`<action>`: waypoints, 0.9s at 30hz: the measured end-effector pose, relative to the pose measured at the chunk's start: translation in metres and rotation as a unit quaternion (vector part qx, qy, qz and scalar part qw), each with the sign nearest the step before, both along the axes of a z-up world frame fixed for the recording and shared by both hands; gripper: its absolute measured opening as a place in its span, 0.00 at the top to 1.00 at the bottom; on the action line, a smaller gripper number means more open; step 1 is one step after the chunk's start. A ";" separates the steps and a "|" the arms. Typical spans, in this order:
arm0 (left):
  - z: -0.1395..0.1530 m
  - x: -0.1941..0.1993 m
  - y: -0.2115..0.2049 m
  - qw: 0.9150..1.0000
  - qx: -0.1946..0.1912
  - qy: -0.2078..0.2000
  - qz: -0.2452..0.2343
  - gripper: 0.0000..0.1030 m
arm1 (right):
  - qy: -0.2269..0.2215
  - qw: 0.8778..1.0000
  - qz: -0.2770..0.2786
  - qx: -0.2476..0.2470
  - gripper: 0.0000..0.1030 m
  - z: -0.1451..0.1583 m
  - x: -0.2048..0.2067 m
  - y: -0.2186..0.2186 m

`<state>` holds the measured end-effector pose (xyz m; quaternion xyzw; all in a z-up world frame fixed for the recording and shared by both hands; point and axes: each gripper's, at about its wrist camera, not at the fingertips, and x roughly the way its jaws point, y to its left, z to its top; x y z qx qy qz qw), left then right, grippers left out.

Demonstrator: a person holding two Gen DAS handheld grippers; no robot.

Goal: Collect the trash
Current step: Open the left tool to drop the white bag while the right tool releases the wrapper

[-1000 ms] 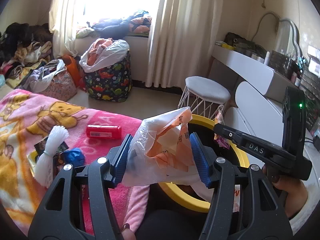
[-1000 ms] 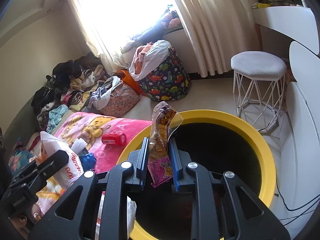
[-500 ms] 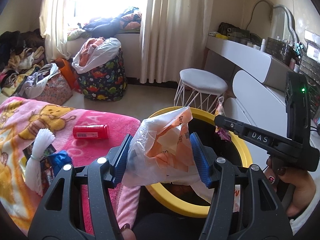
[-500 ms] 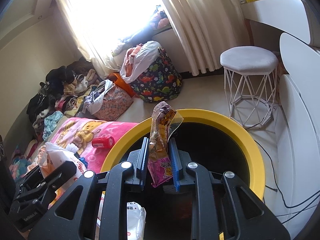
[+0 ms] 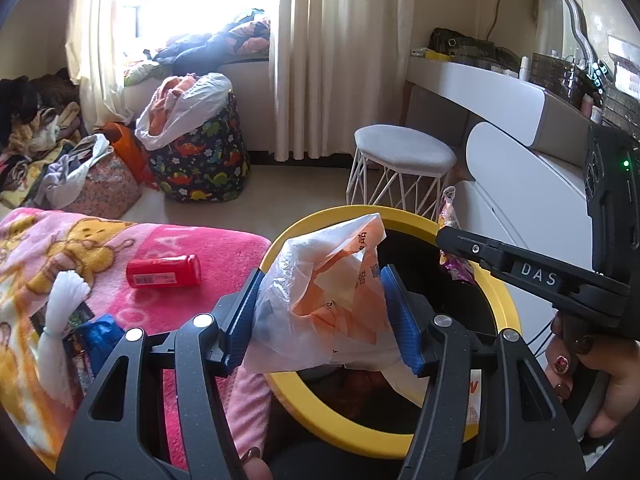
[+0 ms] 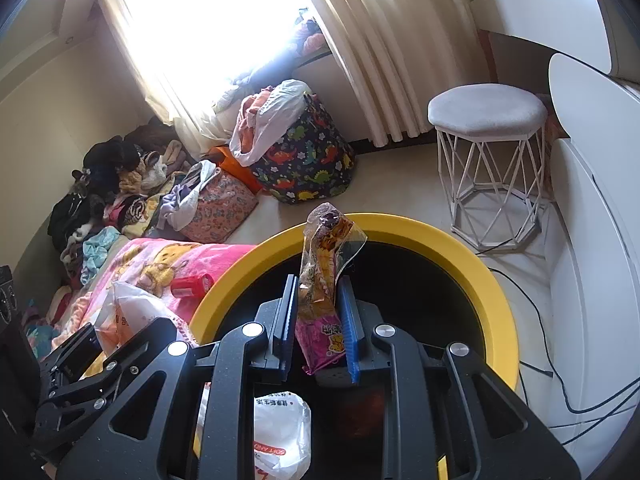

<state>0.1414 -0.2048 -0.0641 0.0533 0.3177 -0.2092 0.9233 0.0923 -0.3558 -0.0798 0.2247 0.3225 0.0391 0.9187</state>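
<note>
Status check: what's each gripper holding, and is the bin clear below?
Left gripper clamps plastic bag. Right gripper clamps snack wrapper. Both above yellow bin; nothing blocking.

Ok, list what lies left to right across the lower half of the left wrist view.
White tassel → red bottle on the pink blanket → crumpled plastic bag in the left gripper → snack wrapper held by the right gripper → hand.

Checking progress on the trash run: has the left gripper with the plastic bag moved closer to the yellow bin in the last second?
Yes. The left gripper has edged over the yellow bin; its rim now shows left of the plastic bag.
</note>
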 end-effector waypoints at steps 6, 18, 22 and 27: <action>-0.006 0.006 -0.003 1.000 0.000 0.012 -0.004 0.50 | 0.008 1.000 -0.005 0.000 0.81 -0.007 0.001 -0.005; -0.008 0.007 0.010 0.999 -0.030 0.020 0.008 0.15 | 0.028 0.999 -0.015 0.010 0.62 -0.013 0.004 -0.007; -0.004 0.004 0.024 0.998 -0.047 0.018 0.026 0.11 | 0.027 1.000 -0.012 -0.001 0.60 -0.011 0.004 -0.002; 0.002 0.000 0.039 0.998 -0.048 0.009 0.050 0.11 | 0.021 1.000 -0.004 -0.008 0.52 -0.007 0.004 0.007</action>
